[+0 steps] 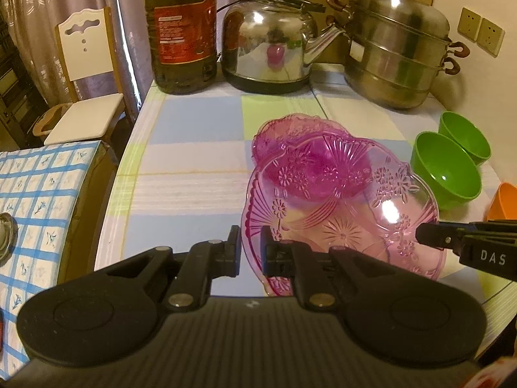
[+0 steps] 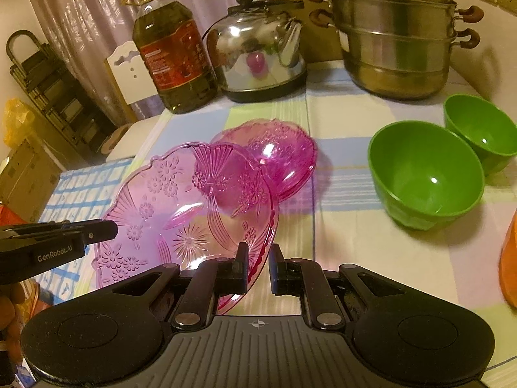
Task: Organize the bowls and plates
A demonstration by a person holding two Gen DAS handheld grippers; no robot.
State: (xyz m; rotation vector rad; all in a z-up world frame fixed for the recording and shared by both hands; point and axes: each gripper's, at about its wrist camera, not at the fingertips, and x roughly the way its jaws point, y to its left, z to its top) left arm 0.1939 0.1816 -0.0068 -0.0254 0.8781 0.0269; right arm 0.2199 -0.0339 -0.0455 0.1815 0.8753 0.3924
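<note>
Both grippers pinch the patterned pink plate [image 1: 342, 213] by opposite rims: left gripper [image 1: 250, 249], right gripper [image 2: 258, 266]. Beyond it lies a second pink dish [image 2: 284, 158]; green bowls [image 2: 423, 174] sit at right. An orange item [image 2: 510, 258] is cut off.

A home kitchen: kettle [image 1: 269, 40], steamer pot [image 1: 399, 51], oil bottle [image 1: 182, 29] on a table

orange bowl [image 2: 510, 258] cut off at right edge, oil bottle [image 1: 181, 29] top cropped, label unreadable
</note>
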